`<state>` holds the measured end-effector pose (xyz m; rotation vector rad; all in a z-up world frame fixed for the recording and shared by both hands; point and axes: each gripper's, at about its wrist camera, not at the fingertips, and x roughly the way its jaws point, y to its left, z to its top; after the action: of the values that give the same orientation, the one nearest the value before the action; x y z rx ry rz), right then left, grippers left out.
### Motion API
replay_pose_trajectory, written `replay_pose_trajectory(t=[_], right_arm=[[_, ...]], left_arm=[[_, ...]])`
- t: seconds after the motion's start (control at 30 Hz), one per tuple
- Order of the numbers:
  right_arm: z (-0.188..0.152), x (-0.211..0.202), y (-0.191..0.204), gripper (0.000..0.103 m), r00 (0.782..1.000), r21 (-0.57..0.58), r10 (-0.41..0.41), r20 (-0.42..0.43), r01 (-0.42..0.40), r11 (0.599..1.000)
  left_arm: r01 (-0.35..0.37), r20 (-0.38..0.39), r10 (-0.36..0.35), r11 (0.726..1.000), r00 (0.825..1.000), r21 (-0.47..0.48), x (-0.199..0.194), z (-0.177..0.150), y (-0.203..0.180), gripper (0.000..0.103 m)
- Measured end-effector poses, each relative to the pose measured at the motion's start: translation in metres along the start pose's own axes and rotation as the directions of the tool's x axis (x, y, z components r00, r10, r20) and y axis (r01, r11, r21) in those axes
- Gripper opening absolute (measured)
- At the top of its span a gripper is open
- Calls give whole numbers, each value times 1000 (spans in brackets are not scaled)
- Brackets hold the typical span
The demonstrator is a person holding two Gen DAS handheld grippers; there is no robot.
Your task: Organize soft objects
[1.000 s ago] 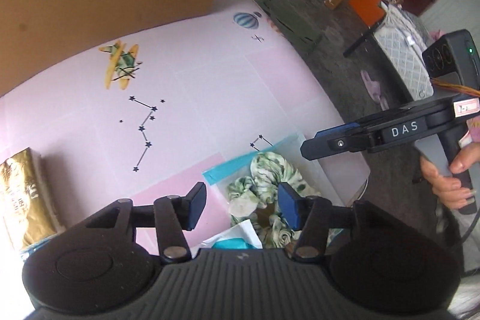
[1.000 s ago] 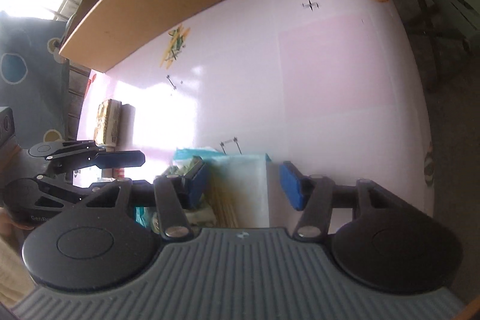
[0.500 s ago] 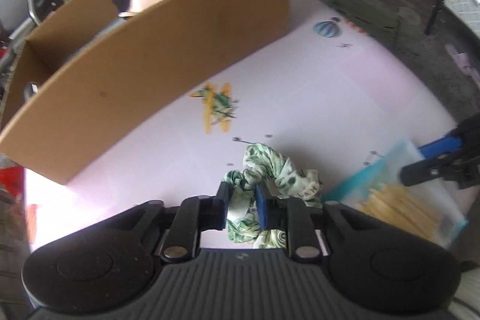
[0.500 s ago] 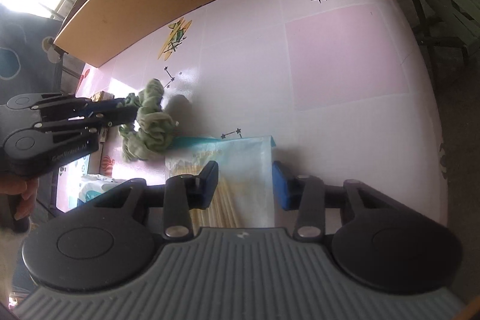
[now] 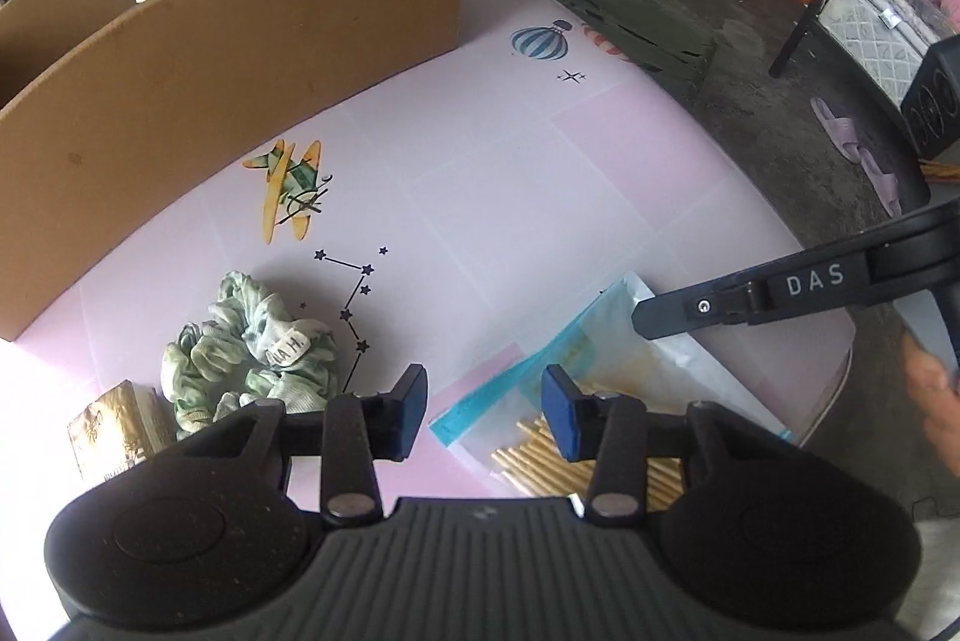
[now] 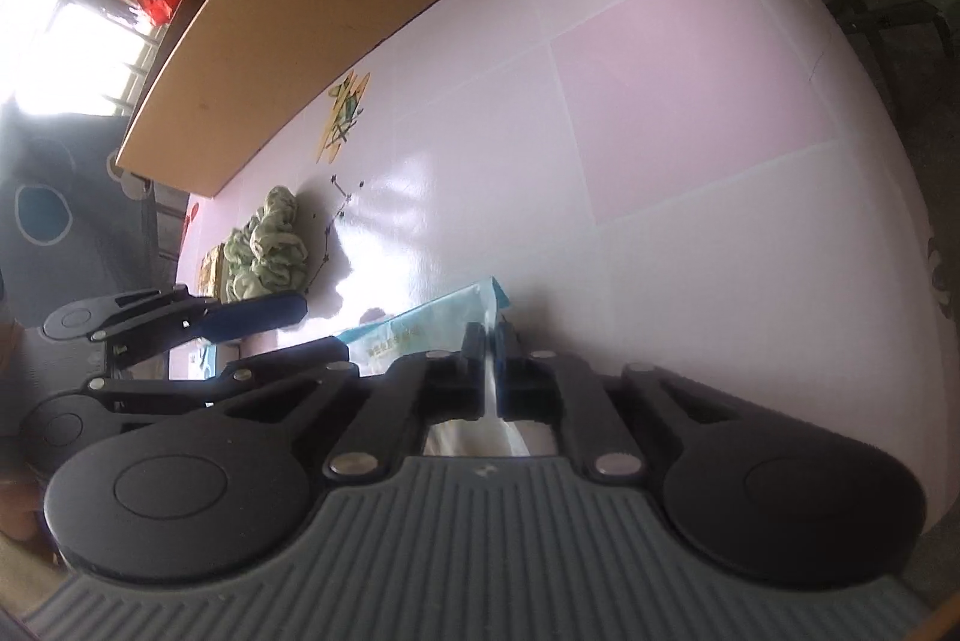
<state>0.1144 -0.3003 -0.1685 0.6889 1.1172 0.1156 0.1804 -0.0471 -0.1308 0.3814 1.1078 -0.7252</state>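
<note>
To the left of my left gripper (image 5: 483, 410), whose jaws stand spread and empty, the green scrunchie (image 5: 252, 350) lies free on the pink mat (image 5: 540, 197), while my right gripper (image 6: 493, 371) pinches the packet of sticks (image 5: 606, 383) to its right.

Bright daylight from a blown-out window (image 6: 36, 59), glare on the mat (image 6: 420, 197), fisheye-bent edges.
</note>
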Motion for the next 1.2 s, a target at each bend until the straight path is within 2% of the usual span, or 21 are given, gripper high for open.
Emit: replay_pose_trajectory(t=[0.13,0.23,0.33,0.4,0.43,0.5,0.57,0.6,0.63,0.7,0.73,0.77,0.8,0.83,0.87,0.9,0.93,1.0,1.1,1.2], right_arm=[[12,-3,-6,0,994,14,-40,104,39,999],[25,-5,-23,0,986,101,-38,159,22,995],[31,-4,-47,3,981,213,23,195,-65,975],[30,-3,-60,7,978,277,83,193,-136,951],[30,-4,-64,15,976,294,109,188,-162,942],[28,-6,-68,39,969,302,166,180,-216,929],[28,-11,-62,92,955,264,238,177,-279,923],[27,-12,-58,101,954,237,249,168,-284,929],[26,-13,-52,101,960,203,233,152,-261,944],[24,-11,-36,98,977,87,175,117,-186,979],[23,-11,-25,92,987,22,122,104,-125,992],[21,-11,-16,76,993,-25,71,96,-69,997],[19,-9,-12,60,995,-39,50,83,-47,998],[19,-5,-13,35,996,-20,58,61,-57,998],[19,-1,-17,25,995,16,78,59,-79,997],[19,2,-22,21,994,37,93,63,-96,995],[19,2,-23,10,994,40,85,64,-88,995],[16,2,-30,9,992,54,105,72,-109,993],[10,2,-39,8,986,70,133,98,-141,988],[4,2,-51,7,972,146,201,124,-218,965]], left_arm=[[10,7,-10,998,1000,-61,-2,2,16,45],[50,11,-49,990,999,-133,-2,3,31,50],[122,22,-121,968,992,-221,4,7,43,50],[182,33,-180,938,983,-294,15,11,50,50],[214,40,-213,923,976,-318,20,12,53,50],[258,43,-260,898,965,-356,30,16,54,50],[270,27,-280,892,960,-361,39,20,52,54],[286,32,-295,888,955,-359,44,22,51,53],[298,33,-307,885,951,-358,46,24,49,53],[297,36,-304,888,952,-352,50,28,45,54],[294,39,-299,894,953,-338,51,29,41,54],[283,39,-286,906,957,-315,51,30,37,54],[263,36,-263,925,964,-275,51,32,29,54],[247,36,-246,938,969,-243,51,32,23,54],[235,45,-231,947,972,-219,50,32,17,54],[229,59,-222,949,973,-215,50,31,14,54],[226,72,-216,952,974,-207,50,30,12,54],[242,89,-229,949,969,-199,50,29,13,53],[304,120,-282,918,952,-254,51,25,26,47],[334,122,-312,900,942,-282,51,24,37,49]])
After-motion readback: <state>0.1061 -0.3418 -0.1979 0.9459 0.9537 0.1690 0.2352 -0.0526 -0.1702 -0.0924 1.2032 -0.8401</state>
